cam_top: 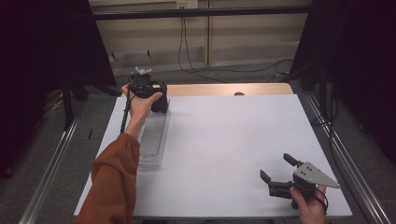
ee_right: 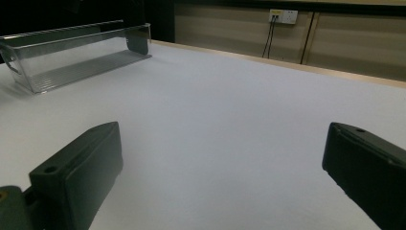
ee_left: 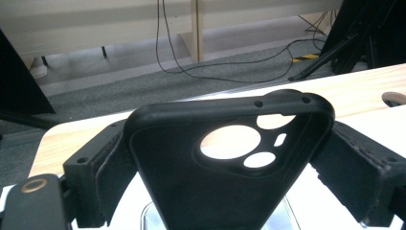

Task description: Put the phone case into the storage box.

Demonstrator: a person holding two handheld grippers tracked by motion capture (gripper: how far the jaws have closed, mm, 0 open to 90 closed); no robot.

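Black soft-plastic phone case (ee_left: 225, 167) clamped between the two pads of the left gripper (ee_left: 225, 158), gripped across its width, camera cut-outs toward the far end, inner face toward the lens; in the high view the left gripper (cam_top: 148, 88) sits at the far left corner of the white table (cam_top: 224, 149), held up by the left hand (cam_top: 140, 105), orange sleeve (cam_top: 114, 182) running back along the left edge; directly beneath it lies a clear plastic tray (cam_top: 152, 137), long and narrow, parallel to the left edge, its far end under the gripper; the case hangs above that far end of the tray, whether touching it cannot be told; right gripper (cam_top: 278, 171) at the near right corner, resting low over the surface in the right hand (cam_top: 310, 205), jaws spread wide apart with nothing between them; right gripper view confirms bare white surface between the pads (ee_right: 81, 167), tray (ee_right: 72, 60) well apart at upper left.
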